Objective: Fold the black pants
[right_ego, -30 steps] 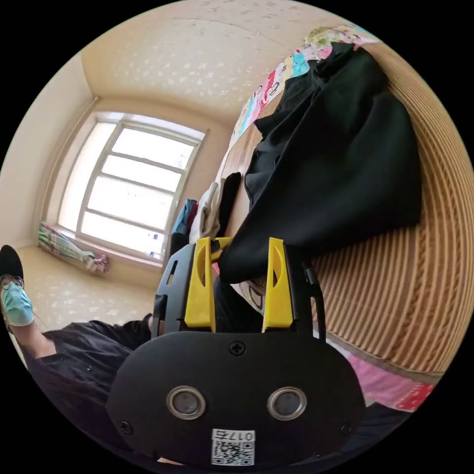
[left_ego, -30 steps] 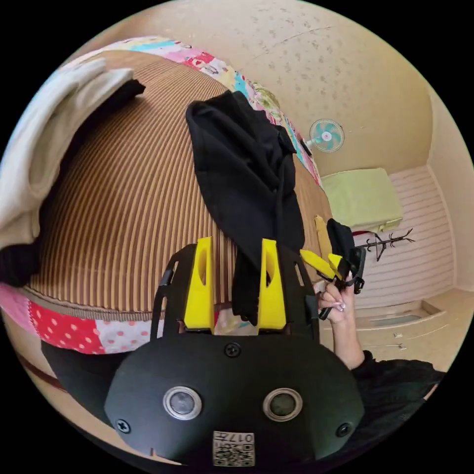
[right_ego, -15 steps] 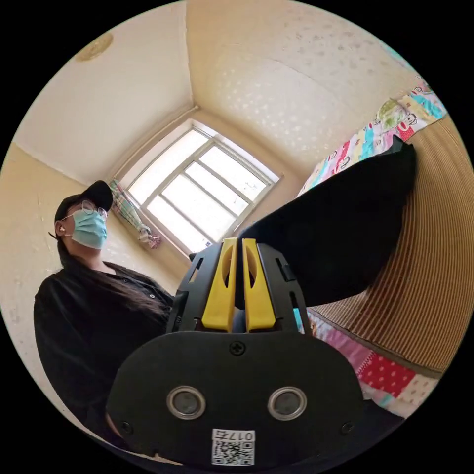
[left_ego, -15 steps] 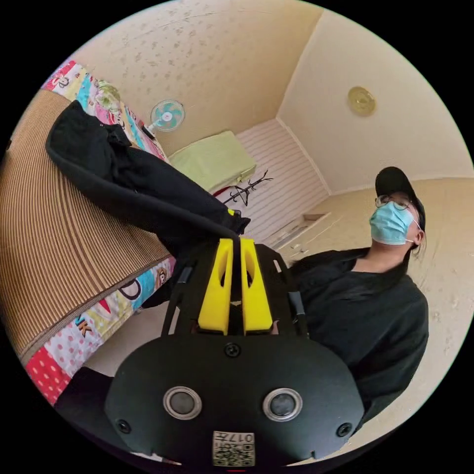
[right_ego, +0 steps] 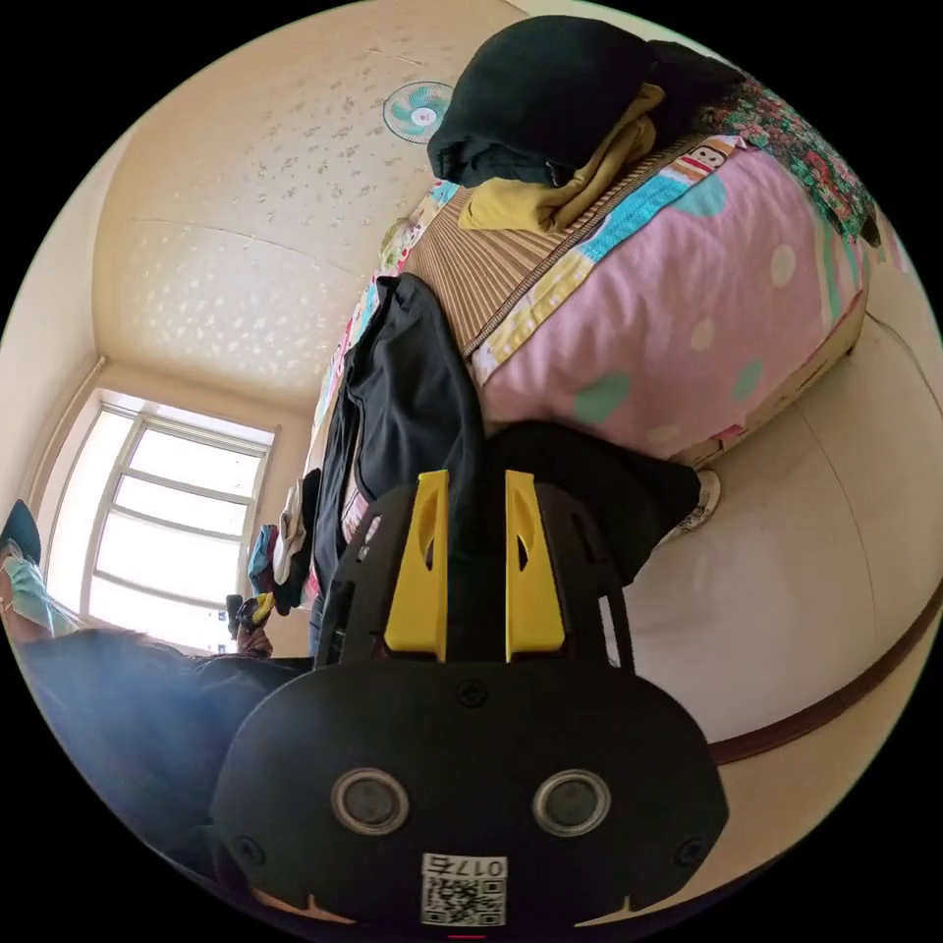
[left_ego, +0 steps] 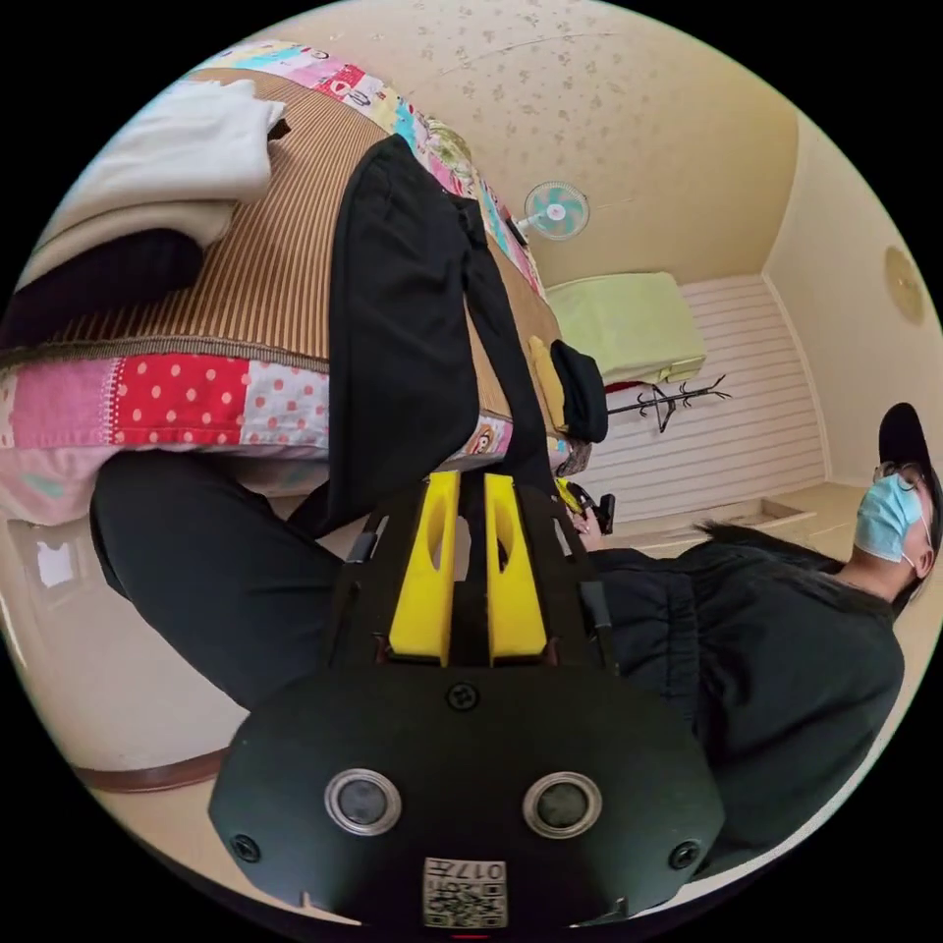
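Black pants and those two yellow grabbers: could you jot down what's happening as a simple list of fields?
garment: black pants, draped from the striped mat over the bed's edge
left gripper: jaws shut on the black pants
right gripper: jaws shut on the black pants
nearby on bed: white clothes; a black and mustard pile
fold: not yet made
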The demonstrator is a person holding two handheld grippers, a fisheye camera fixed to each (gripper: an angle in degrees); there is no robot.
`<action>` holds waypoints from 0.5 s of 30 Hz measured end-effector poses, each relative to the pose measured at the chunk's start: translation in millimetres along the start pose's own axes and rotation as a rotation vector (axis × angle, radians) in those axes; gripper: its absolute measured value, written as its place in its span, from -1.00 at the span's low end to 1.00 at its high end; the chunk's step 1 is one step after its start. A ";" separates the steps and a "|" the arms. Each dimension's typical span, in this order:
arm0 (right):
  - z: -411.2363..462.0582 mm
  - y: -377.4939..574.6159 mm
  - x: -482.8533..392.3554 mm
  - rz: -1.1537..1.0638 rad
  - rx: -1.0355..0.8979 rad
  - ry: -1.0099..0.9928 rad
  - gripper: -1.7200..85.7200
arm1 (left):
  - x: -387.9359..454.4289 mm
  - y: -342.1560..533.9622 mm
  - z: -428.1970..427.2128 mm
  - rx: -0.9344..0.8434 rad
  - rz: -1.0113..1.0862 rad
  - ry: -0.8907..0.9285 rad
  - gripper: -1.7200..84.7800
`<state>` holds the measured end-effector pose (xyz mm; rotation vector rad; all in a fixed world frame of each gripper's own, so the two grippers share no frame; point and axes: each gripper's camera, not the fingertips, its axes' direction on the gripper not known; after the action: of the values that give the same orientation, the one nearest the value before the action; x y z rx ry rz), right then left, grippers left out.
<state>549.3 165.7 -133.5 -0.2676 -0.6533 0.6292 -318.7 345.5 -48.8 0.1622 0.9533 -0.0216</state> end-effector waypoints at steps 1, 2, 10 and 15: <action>0.5 -5.5 2.3 0.018 0.017 -0.021 -0.68 | 4.4 -5.7 5.6 -0.004 0.019 -0.006 -0.83; 2.7 -10.8 3.6 0.024 0.022 -0.061 -0.66 | 14.1 -18.4 22.7 -0.025 0.058 -0.042 -0.81; 17.3 -21.4 -5.5 0.032 0.018 -0.214 -0.64 | 18.8 -71.5 267.6 -0.454 0.242 -0.538 -0.71; 4.6 -5.9 -1.4 0.032 0.045 -0.225 -0.64 | 26.4 -53.6 278.2 -0.500 0.323 -0.593 -0.92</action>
<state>548.2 160.4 -128.2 -0.1668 -0.8514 0.7098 -83.0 252.9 80.8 -0.1516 0.3114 0.4421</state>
